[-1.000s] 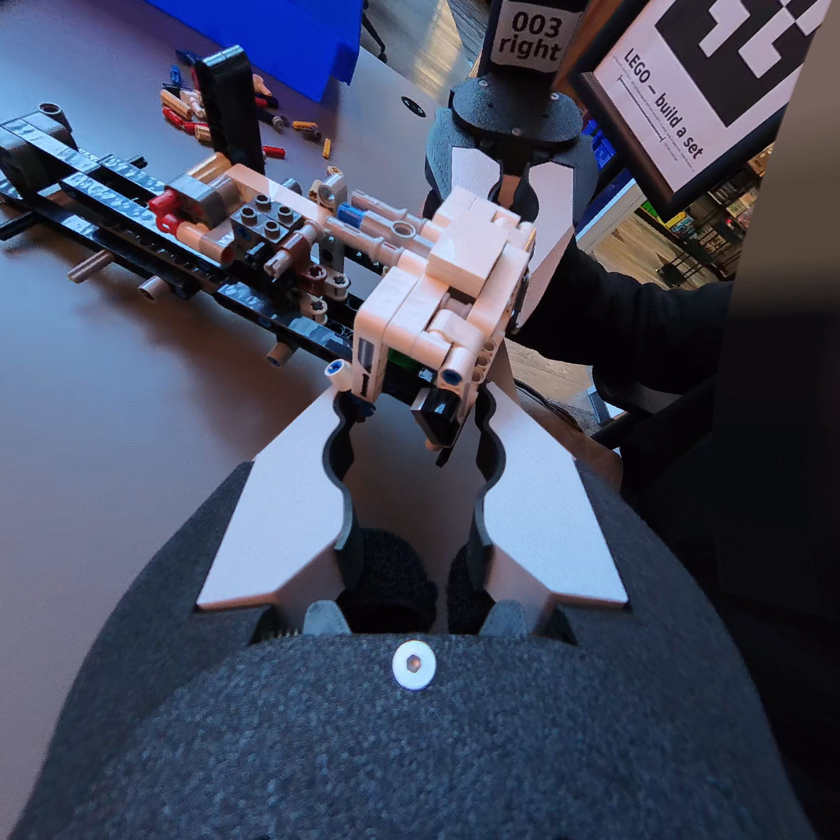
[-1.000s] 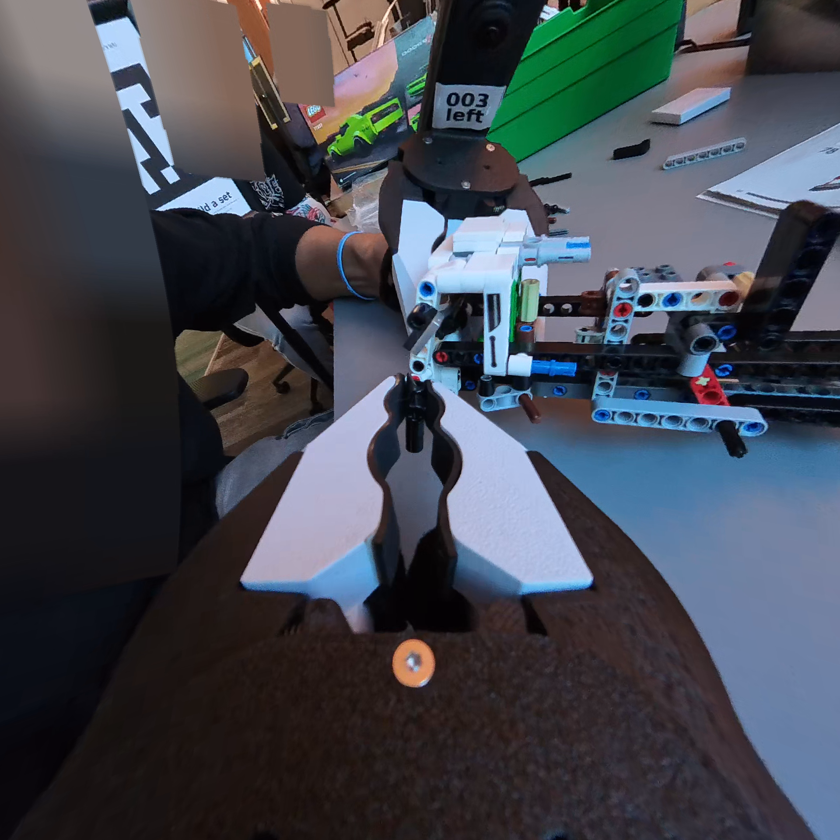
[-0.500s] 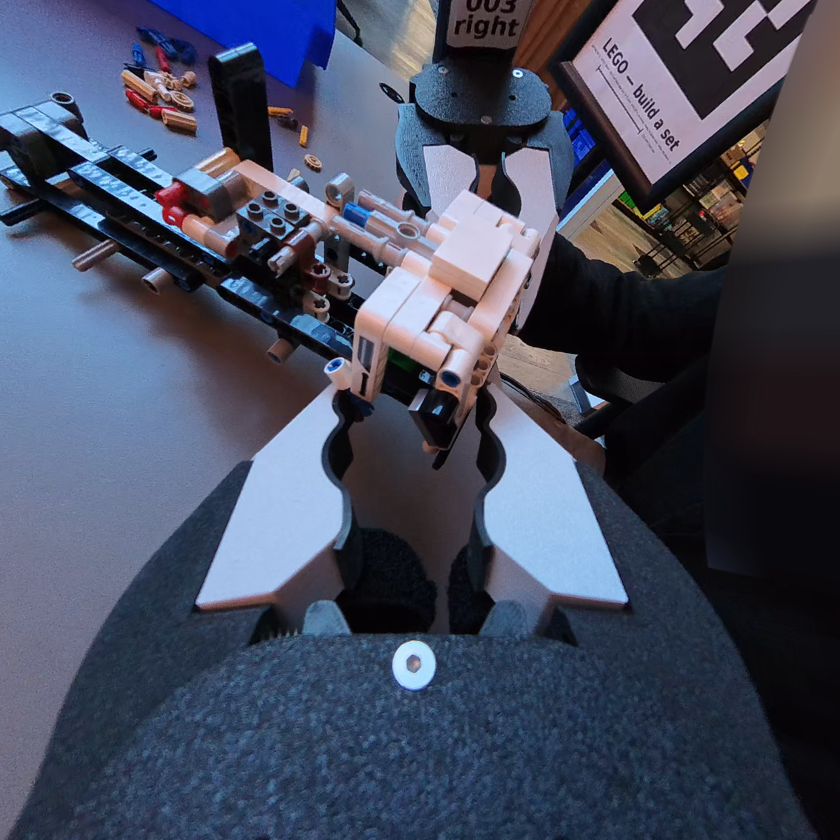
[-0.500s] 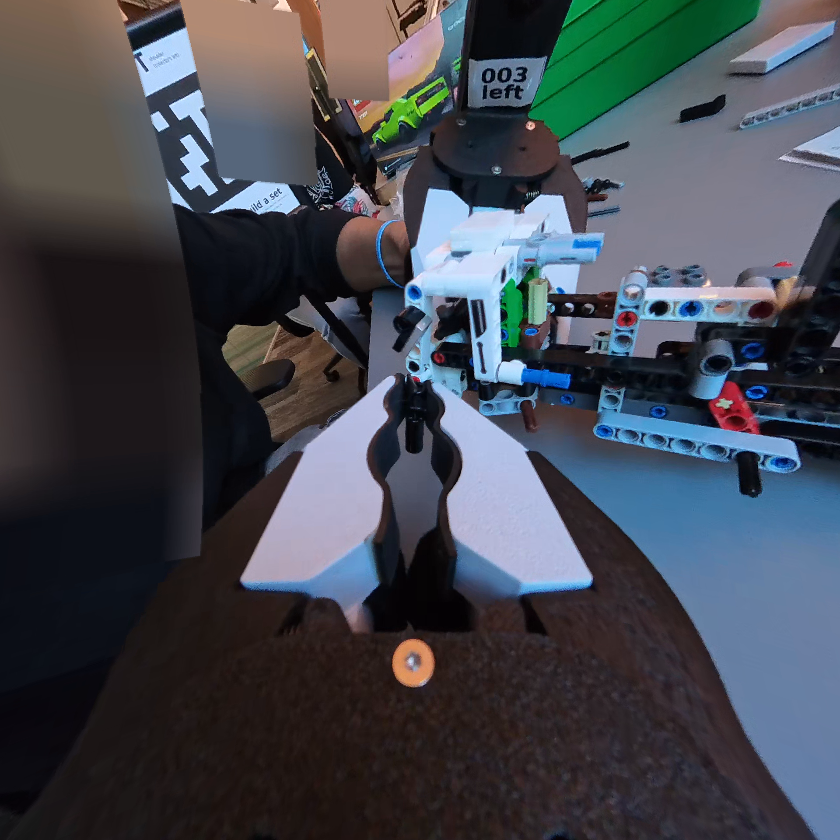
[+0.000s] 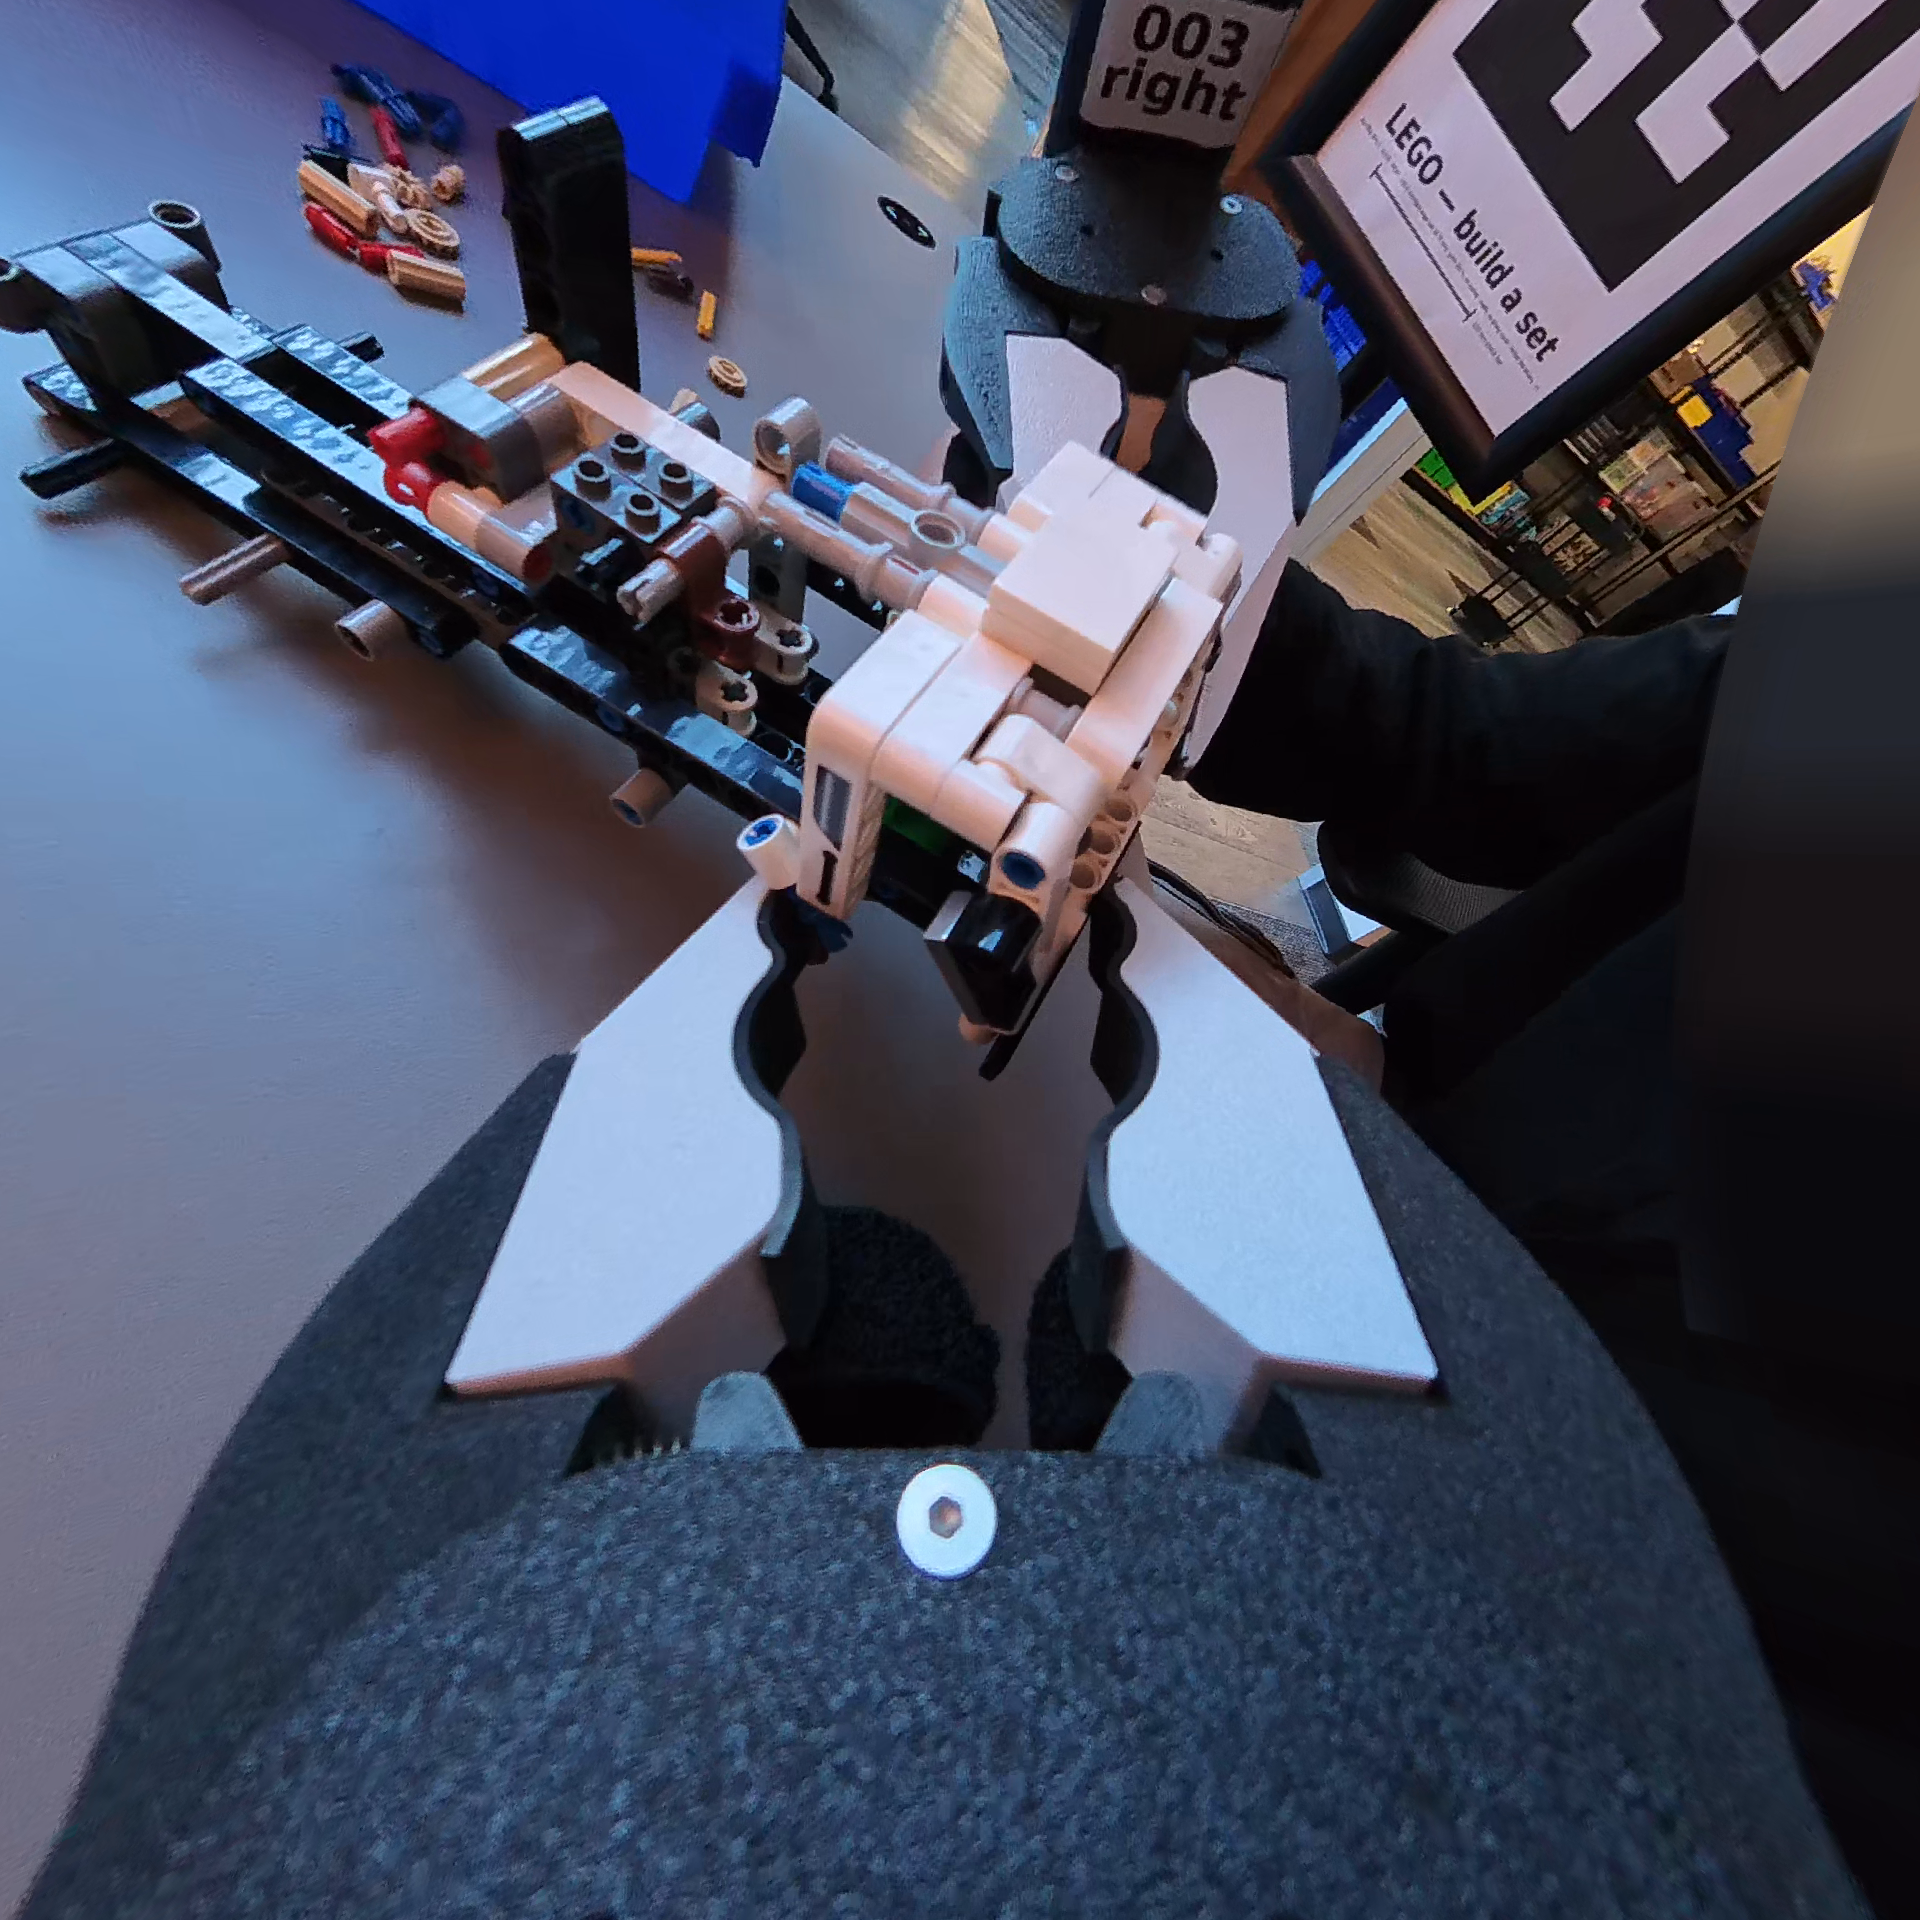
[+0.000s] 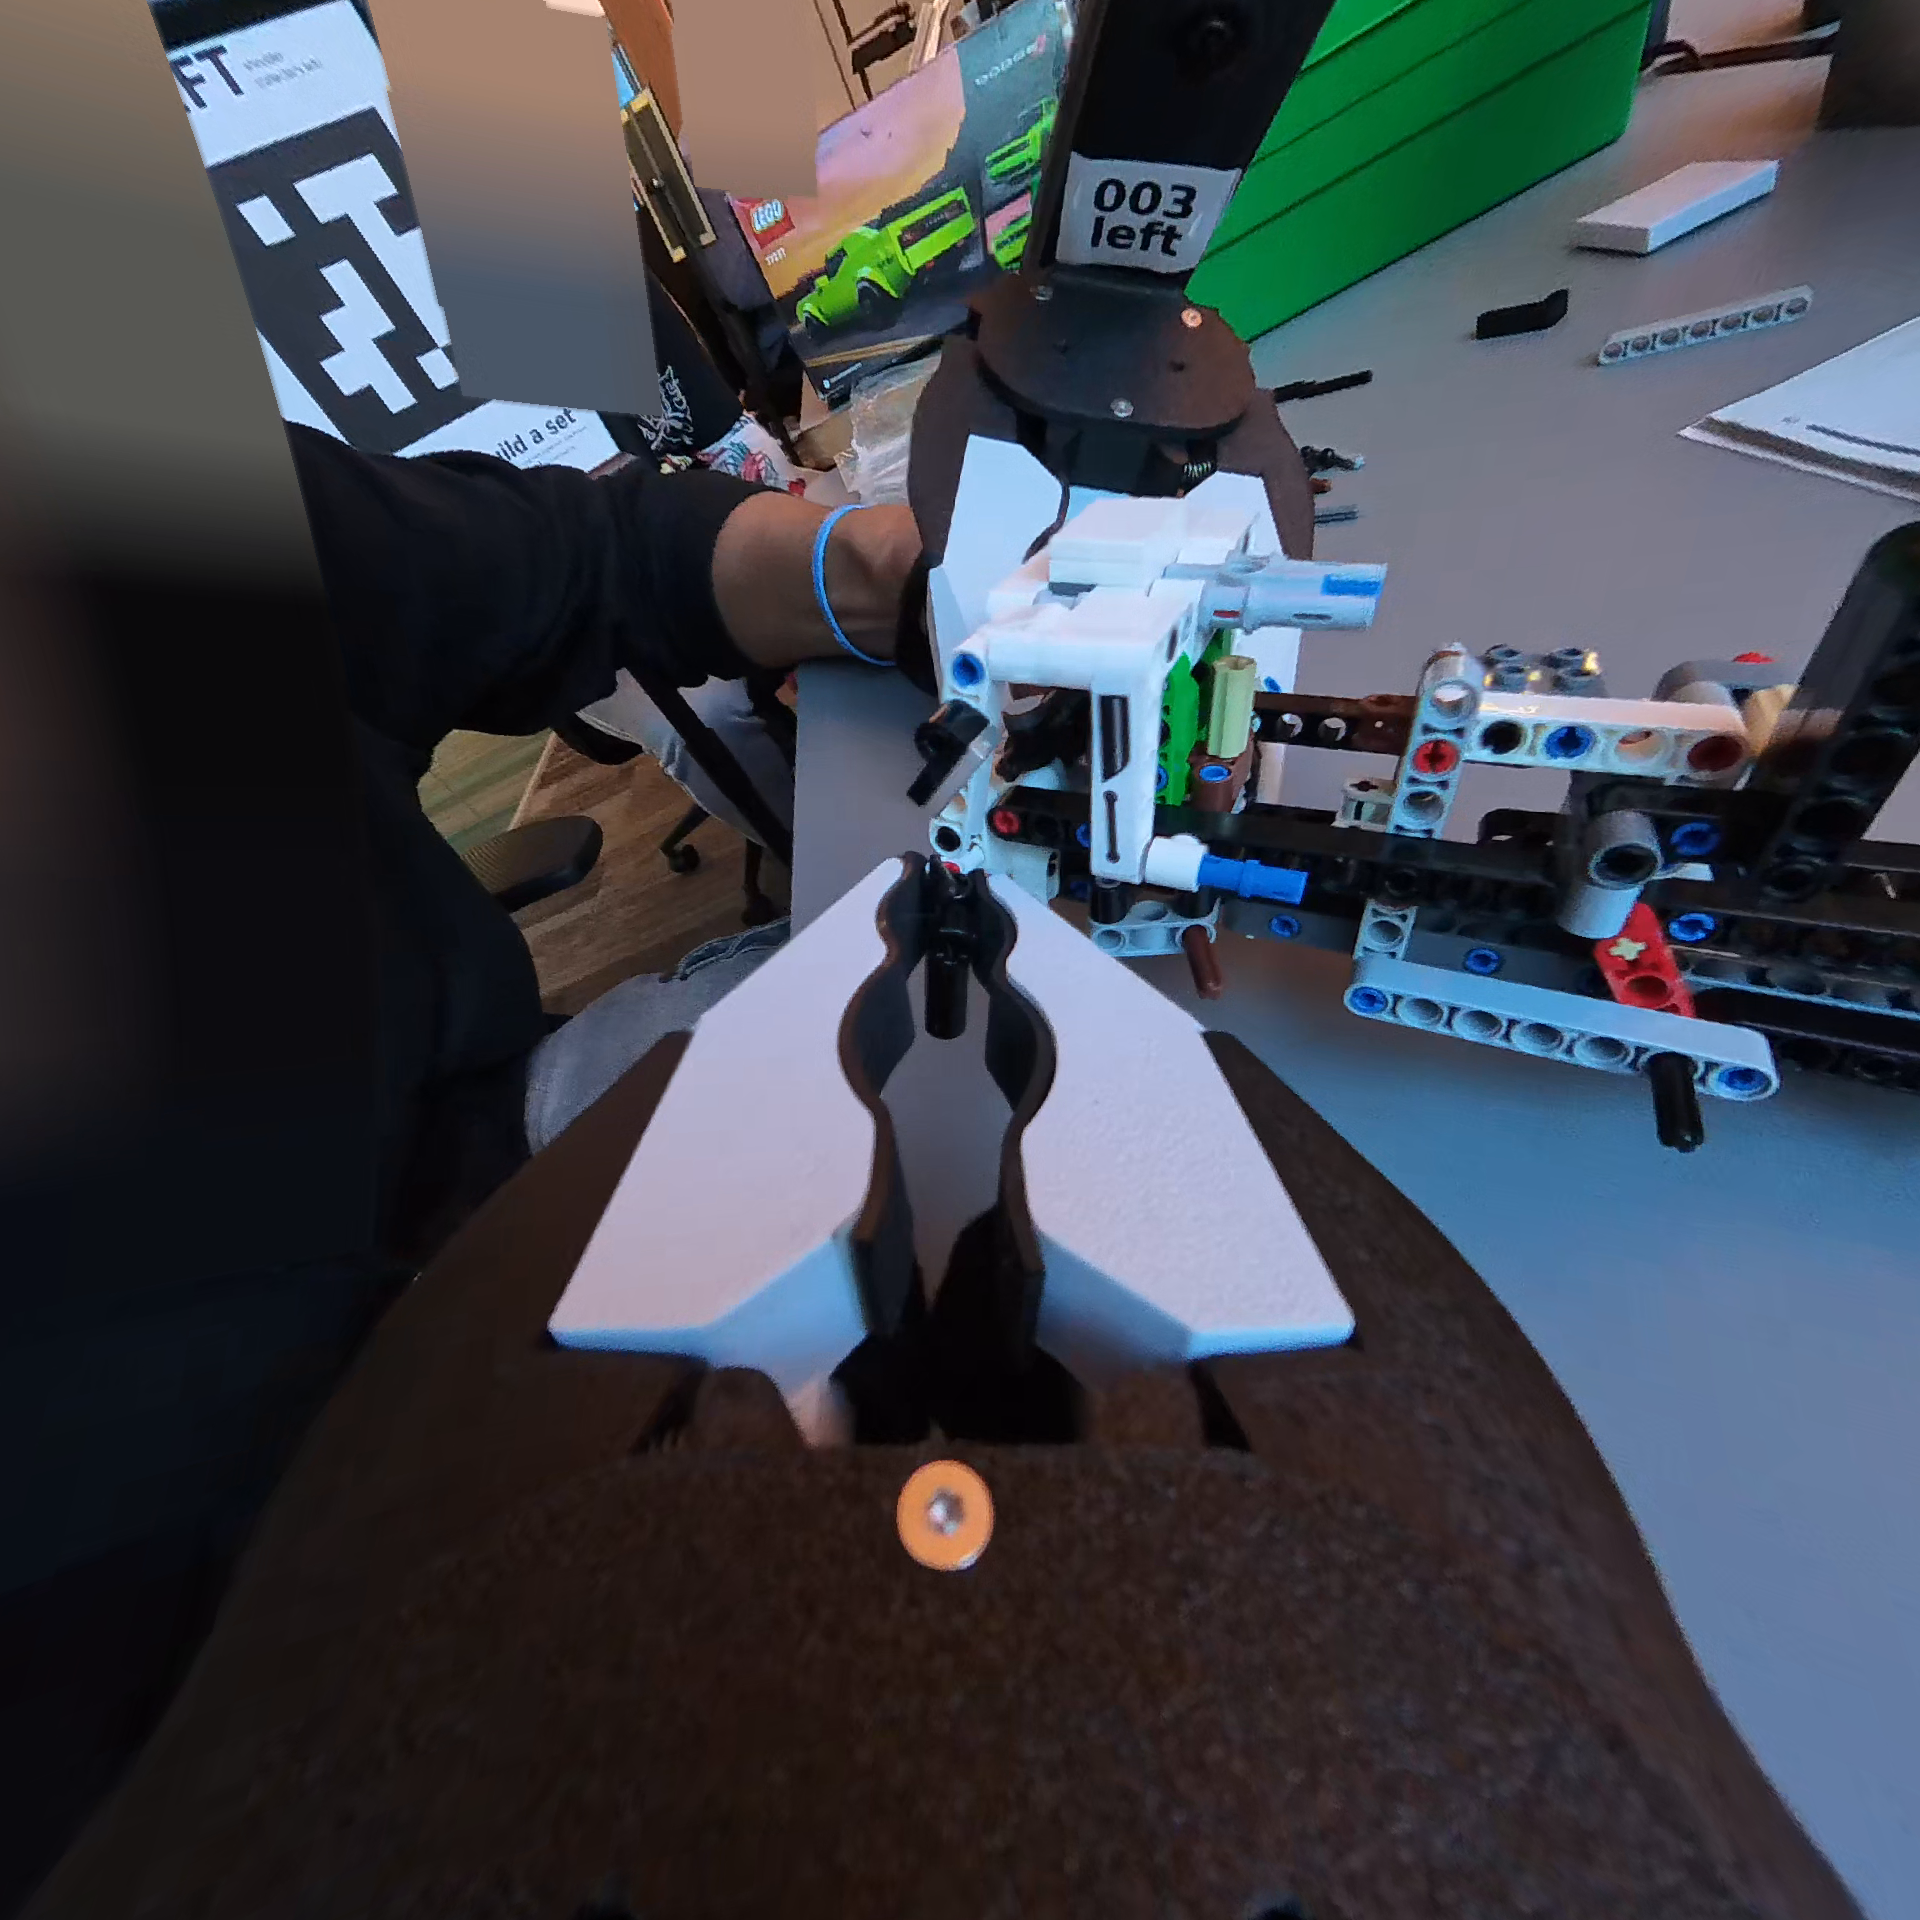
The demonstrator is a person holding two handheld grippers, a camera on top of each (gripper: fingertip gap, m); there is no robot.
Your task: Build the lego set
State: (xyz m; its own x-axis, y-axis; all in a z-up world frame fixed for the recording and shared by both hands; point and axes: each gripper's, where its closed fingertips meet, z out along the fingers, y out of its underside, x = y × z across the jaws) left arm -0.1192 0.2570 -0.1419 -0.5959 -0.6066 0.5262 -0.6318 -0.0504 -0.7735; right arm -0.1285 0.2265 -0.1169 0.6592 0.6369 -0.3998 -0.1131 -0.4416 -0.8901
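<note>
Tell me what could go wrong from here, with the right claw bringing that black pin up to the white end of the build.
1. The right claw pinches the black pin only at its tips; pushing off-axis could twist it loose.
2. The white block sits at the table edge, so a dropped pin may fall to the floor.
3. The left claw grips only that end of the long chassis; a hard push might pivot it or pop parts.

Both wrist cameras face each other closely, sharing the white block [image 5: 1029,665] between.
</note>
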